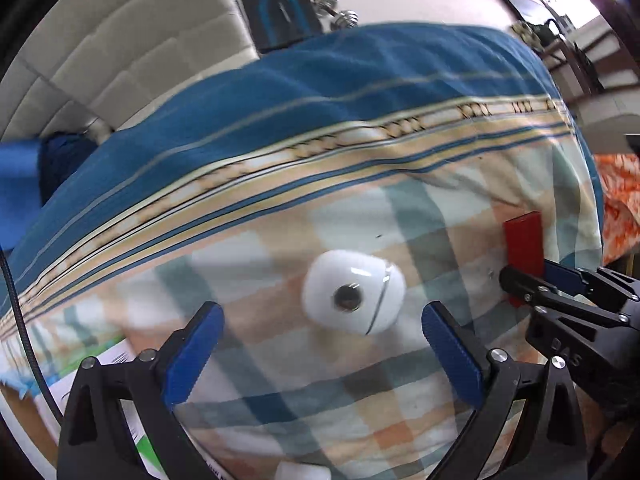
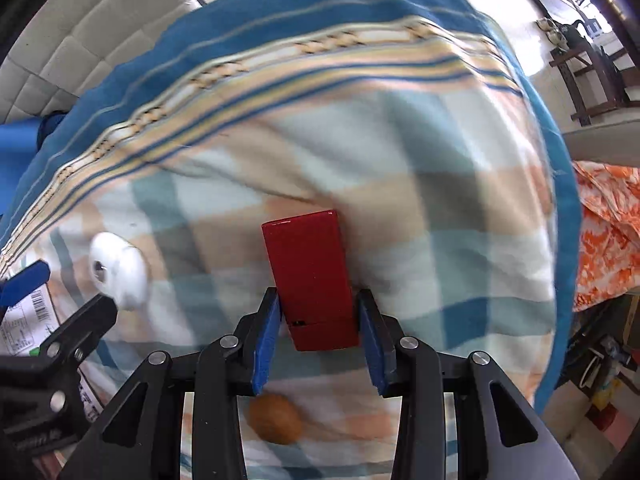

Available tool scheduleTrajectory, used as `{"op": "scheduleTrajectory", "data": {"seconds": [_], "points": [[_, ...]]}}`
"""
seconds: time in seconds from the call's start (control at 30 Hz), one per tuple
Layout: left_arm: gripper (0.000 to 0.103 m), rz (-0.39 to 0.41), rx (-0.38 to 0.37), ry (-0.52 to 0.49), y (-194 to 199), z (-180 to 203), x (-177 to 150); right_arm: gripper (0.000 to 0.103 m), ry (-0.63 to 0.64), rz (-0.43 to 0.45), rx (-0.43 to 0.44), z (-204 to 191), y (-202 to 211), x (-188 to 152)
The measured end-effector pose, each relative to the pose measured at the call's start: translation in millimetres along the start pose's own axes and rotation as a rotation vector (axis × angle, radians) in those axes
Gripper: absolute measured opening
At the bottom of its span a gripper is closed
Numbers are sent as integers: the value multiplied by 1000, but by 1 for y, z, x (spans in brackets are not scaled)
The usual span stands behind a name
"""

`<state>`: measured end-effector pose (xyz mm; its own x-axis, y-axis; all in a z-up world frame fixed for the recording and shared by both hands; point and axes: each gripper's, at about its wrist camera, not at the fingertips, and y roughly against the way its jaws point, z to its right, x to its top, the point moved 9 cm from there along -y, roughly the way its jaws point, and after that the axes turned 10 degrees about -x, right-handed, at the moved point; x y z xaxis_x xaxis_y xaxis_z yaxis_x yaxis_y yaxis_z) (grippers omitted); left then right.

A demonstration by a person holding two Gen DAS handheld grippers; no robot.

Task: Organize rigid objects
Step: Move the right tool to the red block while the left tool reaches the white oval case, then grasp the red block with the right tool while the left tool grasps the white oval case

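Gripping red case (image 2: 312,280), right gripper (image 2: 318,320); left gripper (image 1: 320,344) wide near white case (image 1: 354,296).

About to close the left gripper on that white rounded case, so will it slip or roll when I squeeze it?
The white case looks glossy and rounded, so it may squirt out from between the pads. It lies on soft checked cloth, so rolling seems unlikely. The left gripper stands open, short of it.

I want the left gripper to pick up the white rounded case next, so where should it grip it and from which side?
Grip the white case across its rounded flanks, coming straight ahead from the left gripper, whose open fingers already frame it. It lies flat on the plaid cloth with its seam running across the approach, so squeezing the sides probably will not pry it open. Its glossy, curved shell may slip; close near the widest part.
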<state>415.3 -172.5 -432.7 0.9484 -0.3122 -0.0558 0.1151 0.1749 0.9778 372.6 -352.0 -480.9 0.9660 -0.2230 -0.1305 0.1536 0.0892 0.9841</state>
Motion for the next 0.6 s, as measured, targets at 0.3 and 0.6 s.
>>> {"op": "scheduleTrajectory", "data": {"seconds": [0.3,0.6], "points": [[56,-63,-4,2,-22,5,2,42,-37,-40,16,6,-14,4],[56,-69,24,1,-28,10,9,43,-48,-69,-7,-4,-18,41]]}}
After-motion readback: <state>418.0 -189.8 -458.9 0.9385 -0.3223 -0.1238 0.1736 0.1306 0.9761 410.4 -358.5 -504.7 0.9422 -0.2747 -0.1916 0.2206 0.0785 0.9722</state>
